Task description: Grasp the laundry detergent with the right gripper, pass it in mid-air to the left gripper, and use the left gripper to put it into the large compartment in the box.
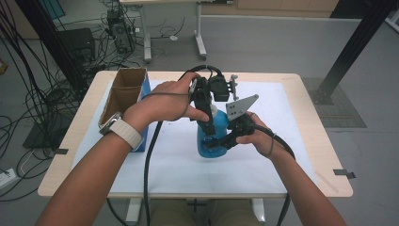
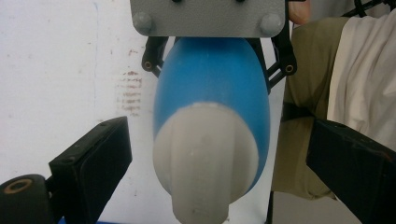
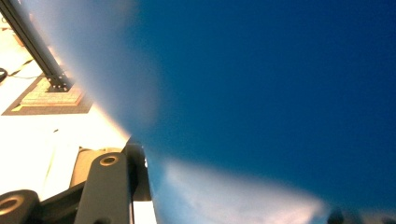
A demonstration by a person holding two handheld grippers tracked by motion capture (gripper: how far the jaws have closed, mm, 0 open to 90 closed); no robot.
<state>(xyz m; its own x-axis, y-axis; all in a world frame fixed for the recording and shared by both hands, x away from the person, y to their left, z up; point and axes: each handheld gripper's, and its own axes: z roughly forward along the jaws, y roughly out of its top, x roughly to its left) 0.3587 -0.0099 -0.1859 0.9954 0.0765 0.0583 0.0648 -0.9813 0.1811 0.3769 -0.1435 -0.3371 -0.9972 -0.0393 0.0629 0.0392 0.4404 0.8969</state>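
A blue bottle [image 1: 210, 140] with a white cap [image 2: 205, 158] stands upright on the white mat [image 1: 282, 141] near the table's middle. My right gripper [image 1: 214, 143] comes in from the right and is shut on the bottle's lower body; the blue bottle wall [image 3: 261, 93] presses close against one of its fingers [image 3: 105, 186]. My left gripper [image 2: 219, 156] points down over the bottle's top, open, and its fingers [image 2: 91, 168] stand on either side of the cap with a gap on both sides. The grey plate [image 2: 208, 18] of the right gripper lies beyond the bottle.
An open cardboard box [image 1: 124, 92] with a blue side stands at the table's left, beside my left forearm. Cables [image 1: 150, 160] trail from both grippers across the mat. Desk legs and floor cables lie beyond the far edge.
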